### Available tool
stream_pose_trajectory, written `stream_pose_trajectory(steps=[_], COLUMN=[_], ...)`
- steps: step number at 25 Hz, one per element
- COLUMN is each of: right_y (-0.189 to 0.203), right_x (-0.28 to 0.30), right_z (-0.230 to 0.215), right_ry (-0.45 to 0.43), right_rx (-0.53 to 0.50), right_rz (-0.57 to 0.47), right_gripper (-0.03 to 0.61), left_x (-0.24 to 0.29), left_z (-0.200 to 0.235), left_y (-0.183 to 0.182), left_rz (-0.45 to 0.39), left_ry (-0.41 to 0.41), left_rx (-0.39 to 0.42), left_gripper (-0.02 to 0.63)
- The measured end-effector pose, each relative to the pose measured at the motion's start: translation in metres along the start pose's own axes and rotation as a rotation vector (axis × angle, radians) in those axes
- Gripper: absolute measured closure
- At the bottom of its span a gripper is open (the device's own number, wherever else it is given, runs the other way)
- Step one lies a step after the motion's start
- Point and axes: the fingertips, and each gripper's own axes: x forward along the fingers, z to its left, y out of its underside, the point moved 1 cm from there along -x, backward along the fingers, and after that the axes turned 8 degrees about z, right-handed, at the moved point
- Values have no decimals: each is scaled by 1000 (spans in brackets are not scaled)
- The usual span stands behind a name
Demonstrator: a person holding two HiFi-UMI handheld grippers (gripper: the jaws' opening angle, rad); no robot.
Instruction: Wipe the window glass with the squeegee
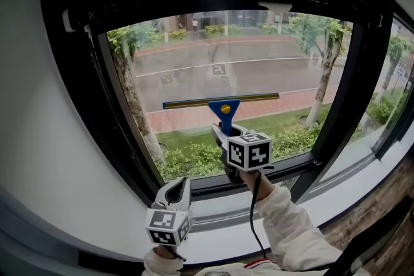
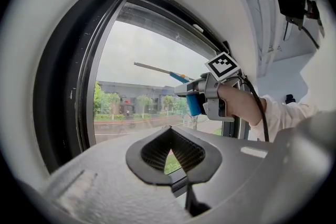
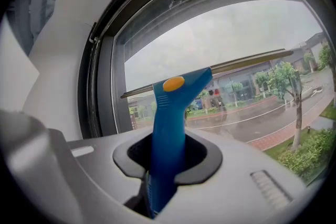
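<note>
The squeegee [image 1: 224,109] has a blue handle with a yellow button and a long horizontal blade [image 1: 220,100] lying against the window glass [image 1: 194,61], about mid-height. My right gripper [image 1: 229,136] is shut on the blue handle just below the blade. In the right gripper view the handle [image 3: 169,128] rises out of the jaws to the blade [image 3: 247,60]. My left gripper [image 1: 176,193] hangs lower left, near the sill, shut with nothing in it. In the left gripper view its pads [image 2: 181,150] meet, and the right gripper [image 2: 207,96] shows beyond with the squeegee [image 2: 180,78].
A thick black window frame [image 1: 97,106] surrounds the pane, with a black mullion [image 1: 349,94] on the right and a second pane beyond it. A white sill [image 1: 284,194] runs below. A black cable [image 1: 253,216] trails from the right gripper over a white sleeve.
</note>
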Motion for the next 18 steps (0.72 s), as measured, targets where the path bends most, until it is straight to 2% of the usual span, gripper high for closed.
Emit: stream_pose_trajectory(steps=[18], right_y=[70], right_x=[10], right_z=[-14], right_ry=[4], right_rx=[-5], right_rz=[143], right_gripper=[485], left_x=[13], left_z=[-17], left_y=[6], left_rz=[23], left_ry=[15], left_rx=[-5], left_gripper=[614])
